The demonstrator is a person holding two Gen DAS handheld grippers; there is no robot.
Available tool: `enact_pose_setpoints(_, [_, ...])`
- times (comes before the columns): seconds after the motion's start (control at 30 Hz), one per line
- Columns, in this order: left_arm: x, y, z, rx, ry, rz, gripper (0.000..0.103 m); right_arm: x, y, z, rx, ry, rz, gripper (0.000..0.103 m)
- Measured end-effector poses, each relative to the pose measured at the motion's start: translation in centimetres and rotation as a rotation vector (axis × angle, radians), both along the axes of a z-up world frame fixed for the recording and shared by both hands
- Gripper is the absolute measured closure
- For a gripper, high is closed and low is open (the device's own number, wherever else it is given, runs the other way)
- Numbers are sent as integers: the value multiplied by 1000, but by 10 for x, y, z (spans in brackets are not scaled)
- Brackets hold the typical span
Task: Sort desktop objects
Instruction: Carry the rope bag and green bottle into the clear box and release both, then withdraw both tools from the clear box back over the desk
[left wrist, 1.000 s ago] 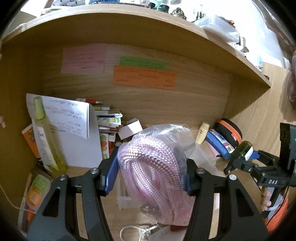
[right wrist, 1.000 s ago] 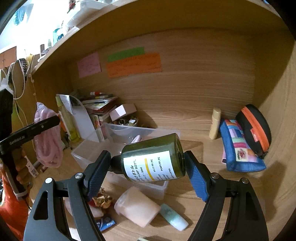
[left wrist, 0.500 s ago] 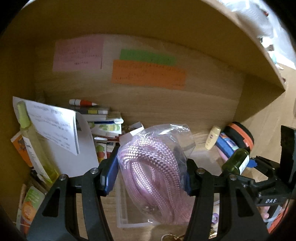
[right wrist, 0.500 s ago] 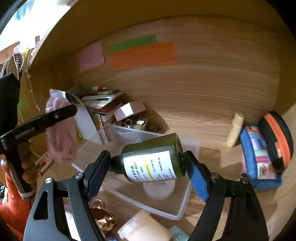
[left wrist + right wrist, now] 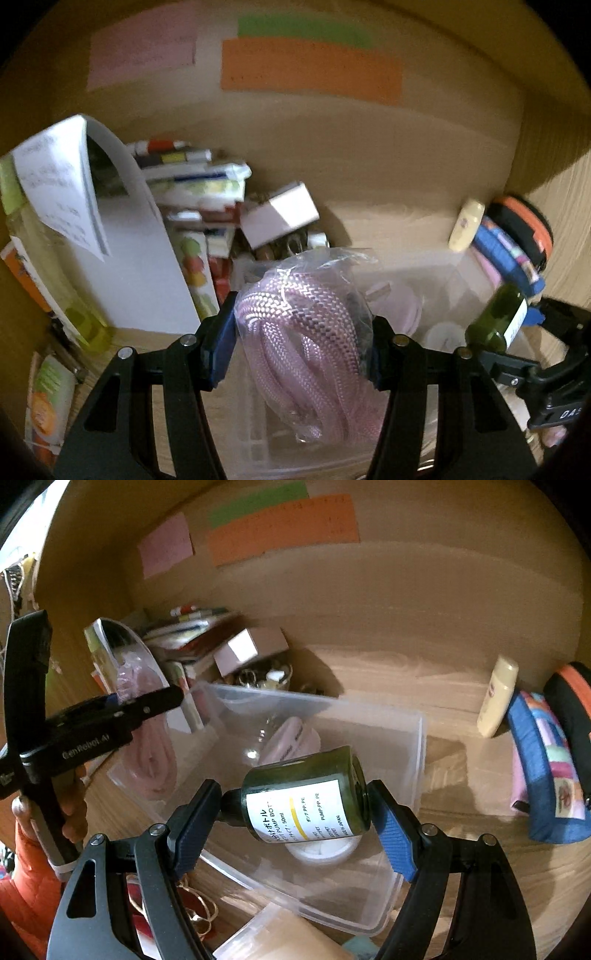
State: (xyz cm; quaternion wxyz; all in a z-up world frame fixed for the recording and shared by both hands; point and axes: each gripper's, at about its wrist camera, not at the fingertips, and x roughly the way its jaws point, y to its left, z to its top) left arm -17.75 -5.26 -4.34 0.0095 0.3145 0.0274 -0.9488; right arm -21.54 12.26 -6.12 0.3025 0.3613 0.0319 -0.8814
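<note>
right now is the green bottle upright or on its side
On its side: the green bottle lies crosswise in the right gripper, cap against one pad, base against the other, above the clear bin.

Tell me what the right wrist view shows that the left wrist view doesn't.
Only the right wrist view shows the dark green bottle's printed label, the gold chain on the desk and the hand holding the left gripper. Only the left wrist view shows the bagged pink rope close up between its pads and the yellow-green bottle. Both show the clear plastic bin, the colourful pouch and the orange note.
</note>
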Motion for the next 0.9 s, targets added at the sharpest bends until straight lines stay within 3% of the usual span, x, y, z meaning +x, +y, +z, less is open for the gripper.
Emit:
enact_pose_setpoints(0.17, [3,13,-2,-37,12,-23,46,0,-5,-7,33,-4,2,25])
enact_pose_setpoints(0.57, [-2,21,-14,-35,-26,-62,46,6,-14,-14,72,-7,25,25])
enact_pose_setpoints(0.7, [-2,23,-14,-25,-26,-67,41,8,-16,-12,70,2,32,25])
enact_pose_setpoints(0.83, [3,23,-11,-27,-10,-58,29,11,-18,-11,89,30,21,23])
enact_pose_setpoints(0.9, [4,24,-9,-26,0,-60,28,11,-19,-11,93,33,14,20])
